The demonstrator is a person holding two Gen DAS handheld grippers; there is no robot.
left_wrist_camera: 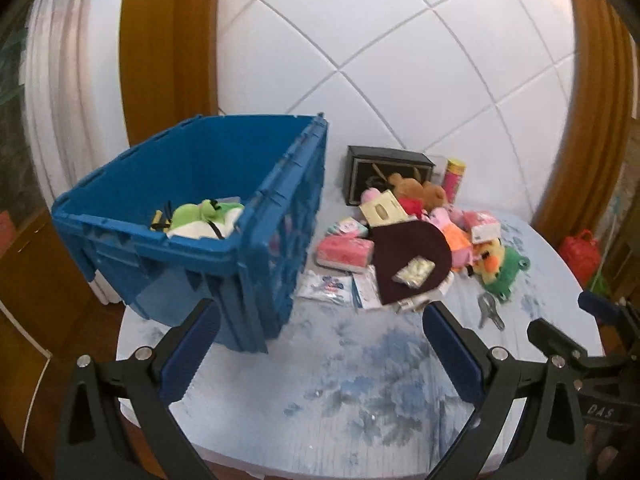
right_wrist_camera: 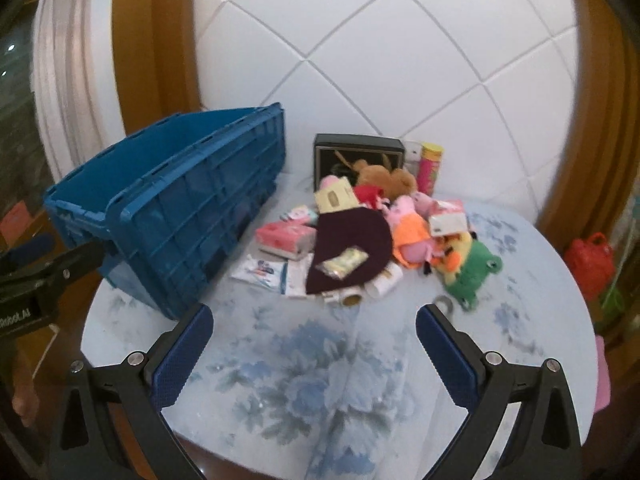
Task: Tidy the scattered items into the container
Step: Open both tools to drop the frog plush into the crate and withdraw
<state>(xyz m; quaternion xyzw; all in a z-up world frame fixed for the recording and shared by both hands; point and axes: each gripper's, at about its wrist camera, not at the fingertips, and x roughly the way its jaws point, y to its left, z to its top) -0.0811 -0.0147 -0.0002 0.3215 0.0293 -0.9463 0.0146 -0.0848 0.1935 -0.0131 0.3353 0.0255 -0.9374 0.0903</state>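
Both tongs wide open, empty: left, right, over bare table. Pile just right of crate. Frog nearest: soft, light, prob squashy; pinch mid-body. Hat limp; packet atop may slide.

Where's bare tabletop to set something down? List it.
Free: the floral cloth in front of the blue crate and the pile, by both open tools. Crowded: right of the crate, from the black box to the green frog plush.
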